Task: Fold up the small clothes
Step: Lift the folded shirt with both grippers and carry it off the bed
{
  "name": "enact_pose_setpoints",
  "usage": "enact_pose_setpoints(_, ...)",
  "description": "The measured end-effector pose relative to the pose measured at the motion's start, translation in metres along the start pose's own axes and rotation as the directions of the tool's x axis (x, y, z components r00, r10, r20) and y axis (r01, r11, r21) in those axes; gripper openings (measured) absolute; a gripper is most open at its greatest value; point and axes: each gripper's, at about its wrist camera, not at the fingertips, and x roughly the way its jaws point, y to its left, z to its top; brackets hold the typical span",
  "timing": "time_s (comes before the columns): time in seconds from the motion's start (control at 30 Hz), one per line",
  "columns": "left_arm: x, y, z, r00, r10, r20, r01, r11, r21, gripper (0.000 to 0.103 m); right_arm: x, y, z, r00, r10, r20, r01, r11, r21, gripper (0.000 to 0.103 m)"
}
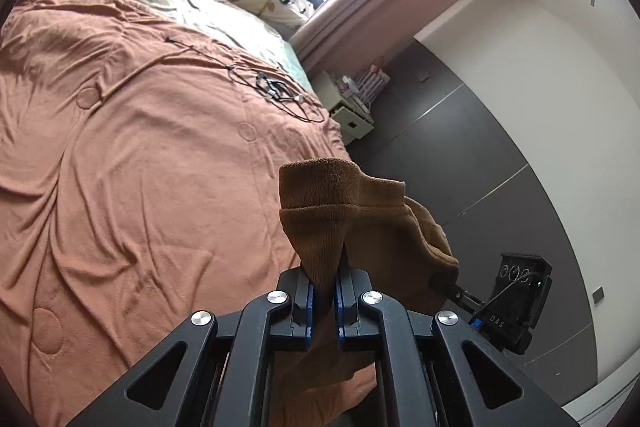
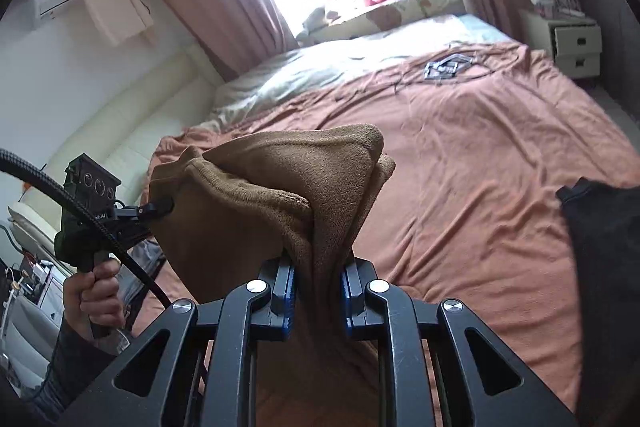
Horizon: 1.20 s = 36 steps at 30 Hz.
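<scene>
While the bed [image 2: 480, 167] lies bare below, the brown cloth [image 2: 280, 195] hangs above it, doubled over. The right gripper [image 2: 318, 291] and left gripper [image 1: 324, 293] each pinch an edge with narrow fingers. Mid-fold, seemingly; next comes lowering it flat onto the bed.

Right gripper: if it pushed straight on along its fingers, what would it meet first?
The right gripper is already shut on the brown knitted garment, which fills its path. Beyond that, likely the rust-orange bedspread, though depth is unclear.
</scene>
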Motion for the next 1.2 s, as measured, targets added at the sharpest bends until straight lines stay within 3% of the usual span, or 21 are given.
enact_pose_setpoints(0.3, 0.019, -0.087, -0.007, 0.997, -0.073, -0.028, 0.076, 0.991, 0.113, 0.008, -0.114, -0.003, -0.001, 0.986, -0.106, 0.132, 0.111, 0.993, -0.033, 0.014)
enact_pose_setpoints(0.63, 0.078, -0.173, -0.027, 0.98, -0.146, -0.138, 0.174, 0.961, 0.216, 0.008, -0.224, -0.024, -0.025, 0.945, -0.24, 0.222, 0.242, 0.97, 0.016, 0.014)
enact_pose_setpoints(0.83, 0.118, -0.225, -0.047, 0.958, -0.173, -0.229, 0.235, 0.932, 0.276, 0.008, -0.28, -0.023, -0.048, 0.912, -0.322, 0.254, 0.322, 0.946, 0.043, 0.014)
enact_pose_setpoints(1.2, 0.182, -0.302, -0.086, 0.908, -0.212, -0.363, 0.337, 0.882, 0.328, 0.008, -0.315, 0.013, -0.069, 0.849, -0.458, 0.262, 0.451, 0.888, 0.091, 0.014)
